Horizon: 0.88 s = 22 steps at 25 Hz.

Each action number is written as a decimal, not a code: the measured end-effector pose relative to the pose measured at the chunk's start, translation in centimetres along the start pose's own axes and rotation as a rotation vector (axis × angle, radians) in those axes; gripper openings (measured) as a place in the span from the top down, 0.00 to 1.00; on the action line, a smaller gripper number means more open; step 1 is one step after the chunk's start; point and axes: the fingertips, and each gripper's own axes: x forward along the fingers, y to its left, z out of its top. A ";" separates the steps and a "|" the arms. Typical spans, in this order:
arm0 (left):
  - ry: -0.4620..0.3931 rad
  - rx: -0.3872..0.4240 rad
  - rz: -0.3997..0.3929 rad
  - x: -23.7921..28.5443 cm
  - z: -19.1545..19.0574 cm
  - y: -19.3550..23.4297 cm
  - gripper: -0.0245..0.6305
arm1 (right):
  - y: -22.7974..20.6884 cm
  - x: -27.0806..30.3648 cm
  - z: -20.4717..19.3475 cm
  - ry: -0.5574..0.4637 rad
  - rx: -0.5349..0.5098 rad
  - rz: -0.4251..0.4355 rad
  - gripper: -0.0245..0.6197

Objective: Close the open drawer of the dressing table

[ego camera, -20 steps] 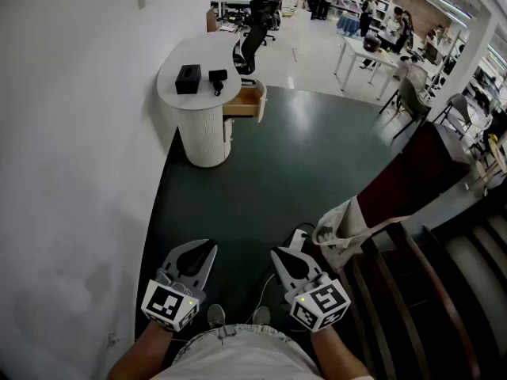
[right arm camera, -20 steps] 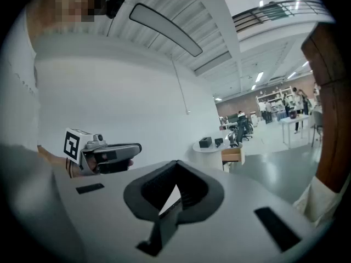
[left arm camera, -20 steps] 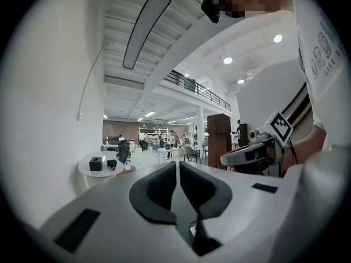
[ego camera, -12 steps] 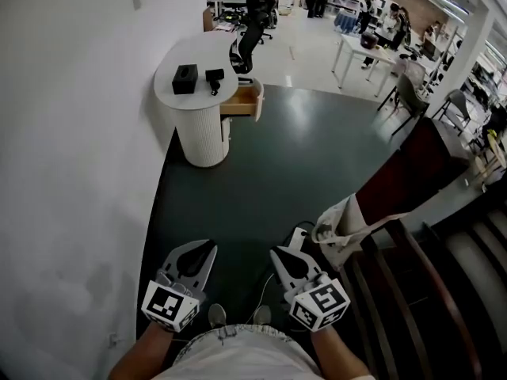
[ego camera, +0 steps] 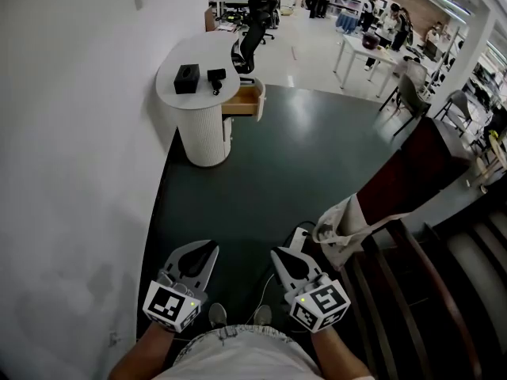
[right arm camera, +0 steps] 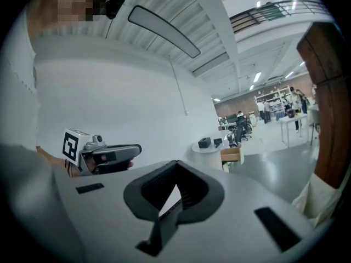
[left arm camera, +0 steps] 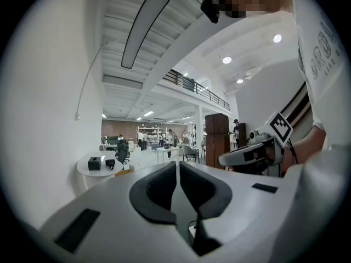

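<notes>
In the head view the drawer (ego camera: 243, 101) juts open from the right side of the dressing table (ego camera: 198, 133), with the left claw (ego camera: 207, 248) and right claw (ego camera: 280, 254) both well short of the table. The left gripper view shows that claw clenched on nothing. The right gripper view shows the other clenched and empty too, with the table far ahead.

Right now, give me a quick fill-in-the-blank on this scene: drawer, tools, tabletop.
1. The wooden drawer of the dressing table stands ____.
2. The left tool and the right tool are both ____, with nothing between their jaws.
3. The box on the tabletop is ____ in colour.

Missing words: open; shut; black.
</notes>
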 end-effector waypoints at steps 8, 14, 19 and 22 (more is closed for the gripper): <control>0.008 -0.006 0.004 -0.2 -0.1 0.1 0.91 | 0.2 0.1 0.2 -0.010 0.015 0.004 0.95; 0.004 -0.004 0.001 -0.1 0.0 0.1 0.91 | 0.0 0.1 0.4 -0.013 0.012 -0.008 0.95; 0.004 -0.008 0.002 -0.1 -0.1 0.3 0.91 | 0.0 0.2 0.3 -0.011 0.009 -0.011 0.94; 0.005 -0.005 -0.001 0.0 -0.1 0.2 0.90 | 0.1 0.2 0.3 -0.010 0.009 -0.010 0.92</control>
